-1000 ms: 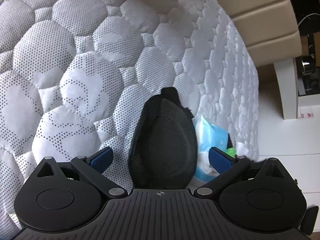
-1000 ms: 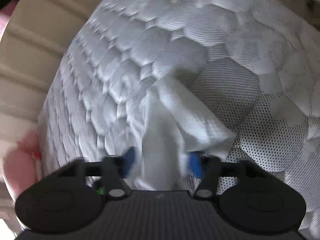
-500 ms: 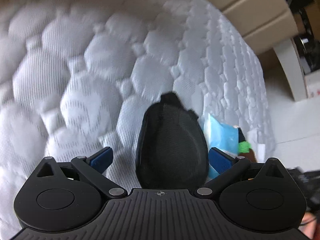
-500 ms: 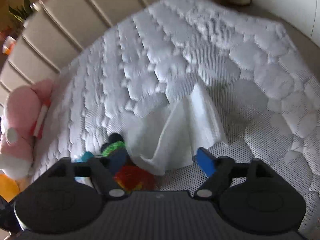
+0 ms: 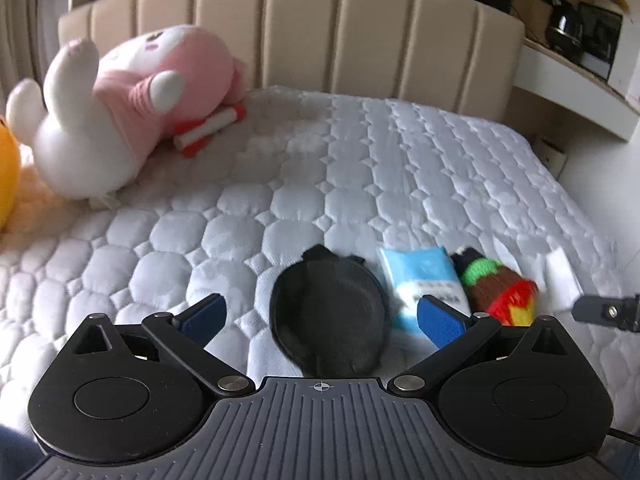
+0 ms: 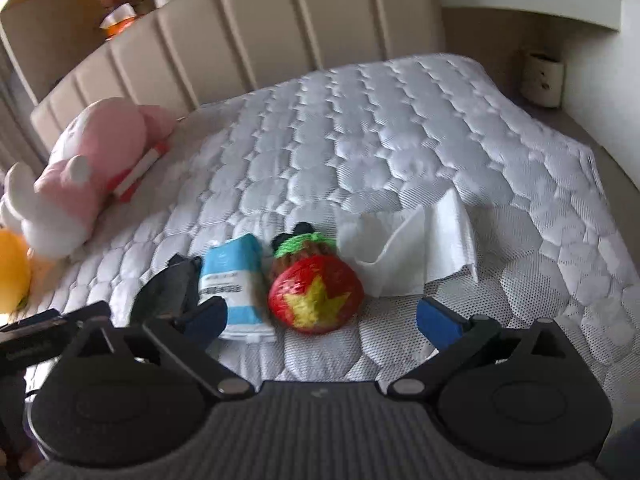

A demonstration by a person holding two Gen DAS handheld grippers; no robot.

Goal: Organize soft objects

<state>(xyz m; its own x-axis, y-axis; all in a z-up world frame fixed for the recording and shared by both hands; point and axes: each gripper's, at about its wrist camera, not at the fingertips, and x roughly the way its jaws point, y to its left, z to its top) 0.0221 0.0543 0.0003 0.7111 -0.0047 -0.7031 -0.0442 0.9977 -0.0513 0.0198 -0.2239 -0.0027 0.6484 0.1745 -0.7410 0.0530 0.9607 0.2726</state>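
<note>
A row of soft things lies on the white quilted mattress (image 5: 340,184): a black mesh pouch (image 5: 330,316), a light blue tissue pack (image 5: 424,280), a knitted red toy with a yellow star (image 6: 314,292) and a white folded cloth (image 6: 416,256). My left gripper (image 5: 322,316) is open just above the pouch, holding nothing. My right gripper (image 6: 320,316) is open too, hovering before the knitted toy (image 5: 498,286), tissue pack (image 6: 234,280) and pouch (image 6: 166,288). The cloth (image 5: 560,280) shows at the right edge of the left wrist view.
A big pink and white plush (image 5: 120,108) lies at the head of the bed by the beige padded headboard (image 5: 320,36), with an orange plush (image 6: 12,272) at the left. Shelves (image 5: 580,52) stand right of the bed. The mattress edge drops off at right.
Both grippers pulled back and tilted up from the mattress, so the whole bed, plush and headboard came into view. The right gripper let go of the white cloth, which now lies on the bed.
</note>
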